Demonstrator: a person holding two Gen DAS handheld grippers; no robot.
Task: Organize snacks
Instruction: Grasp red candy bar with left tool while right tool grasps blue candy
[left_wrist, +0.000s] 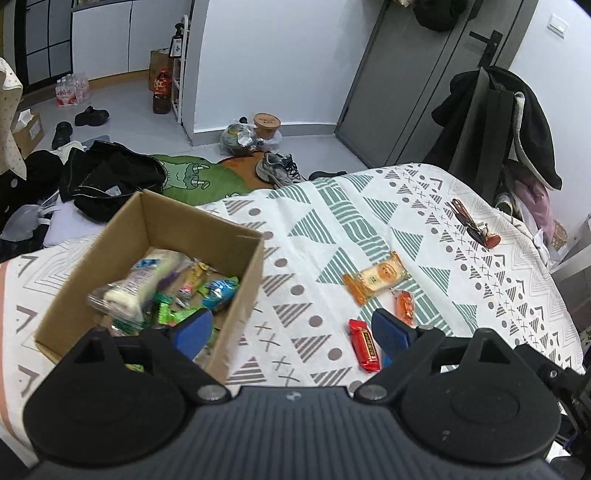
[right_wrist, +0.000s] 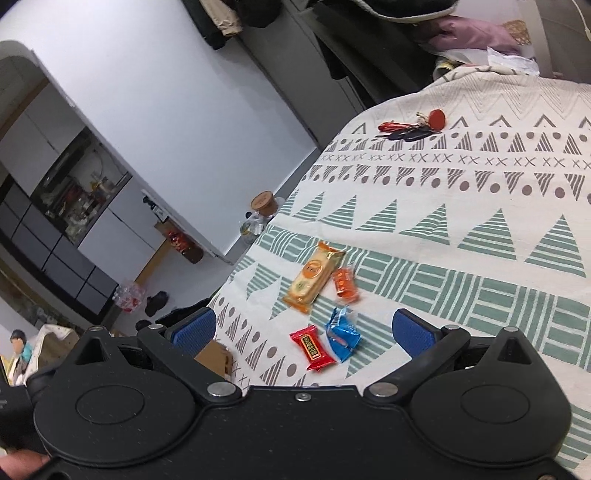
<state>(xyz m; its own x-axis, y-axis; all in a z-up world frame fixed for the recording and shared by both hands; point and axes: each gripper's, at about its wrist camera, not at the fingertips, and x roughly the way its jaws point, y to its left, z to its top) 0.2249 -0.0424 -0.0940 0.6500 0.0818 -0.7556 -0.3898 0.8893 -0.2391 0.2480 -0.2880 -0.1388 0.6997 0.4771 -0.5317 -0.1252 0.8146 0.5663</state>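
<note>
Collection is under way, by my judgement. The cardboard box, ahead-left of the released, empty left claw, already holds several crinkled wrappers. Four packets lie loose on the patterned bed cover. The right claw hangs spread and empty; the red foil bar and blue pouch sit between its fingers, the flat orange cracker pack and small orange sachet just beyond. Next move likely calls for lowering and pinching one slippery packet cleanly.
</note>
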